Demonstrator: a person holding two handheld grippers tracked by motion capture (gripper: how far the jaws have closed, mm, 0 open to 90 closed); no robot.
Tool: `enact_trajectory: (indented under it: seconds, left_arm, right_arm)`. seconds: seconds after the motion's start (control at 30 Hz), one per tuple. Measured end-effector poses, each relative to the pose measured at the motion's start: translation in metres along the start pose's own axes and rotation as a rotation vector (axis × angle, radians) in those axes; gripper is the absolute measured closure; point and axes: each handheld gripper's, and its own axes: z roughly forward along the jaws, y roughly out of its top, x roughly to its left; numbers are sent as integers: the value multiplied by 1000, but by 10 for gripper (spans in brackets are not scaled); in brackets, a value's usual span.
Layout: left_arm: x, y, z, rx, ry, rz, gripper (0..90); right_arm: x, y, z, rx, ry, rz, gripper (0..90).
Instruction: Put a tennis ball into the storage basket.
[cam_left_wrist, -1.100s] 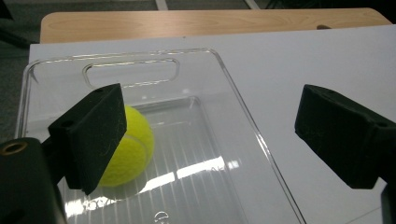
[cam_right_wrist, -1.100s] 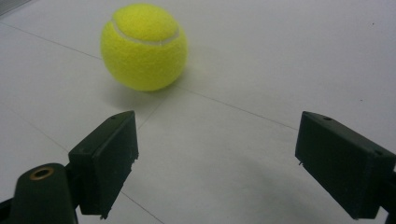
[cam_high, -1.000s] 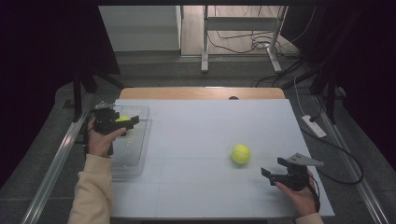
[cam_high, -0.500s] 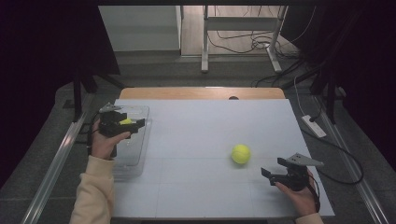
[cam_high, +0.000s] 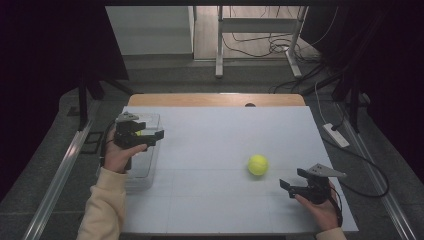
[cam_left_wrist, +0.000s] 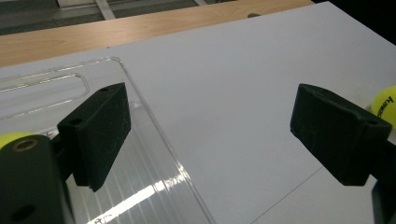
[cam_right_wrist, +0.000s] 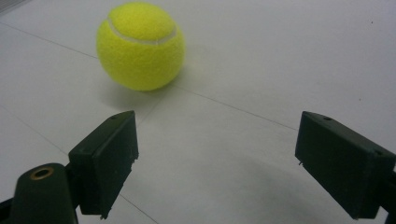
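I read "Kawas" on the fuzzy yellow tennis ball (cam_left_wrist: 385, 105); my left hand-held gripper (cam_left_wrist: 210, 135), jaws just closing, gaped empty over the clear bin (cam_left_wrist: 154, 154); the right hand-held gripper (cam_right_wrist: 224, 168) stood wide.

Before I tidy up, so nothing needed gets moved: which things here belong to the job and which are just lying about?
Part of the job:
- tennis ball on the white table
- clear plastic bin
- left hand-held gripper, jaws apart
- right hand-held gripper, jaws apart

Lying about:
- power strip beside the table
- cables on the floor
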Motion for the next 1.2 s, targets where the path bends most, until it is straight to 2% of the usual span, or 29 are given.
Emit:
enact_trajectory:
  seconds: [0.3,0.9,1.2]
  left_arm:
    - [-16,3,4,20,-11,29,135]
    - [-50,8,18,47,-57,136,133]
    - [-62,7,26,72,-69,171,133]
  right_arm:
    - [1,0,0,1,1,-1,133]
    - [1,-1,-2,0,-1,-3,133]
    - [2,-1,-2,-5,6,-6,134]
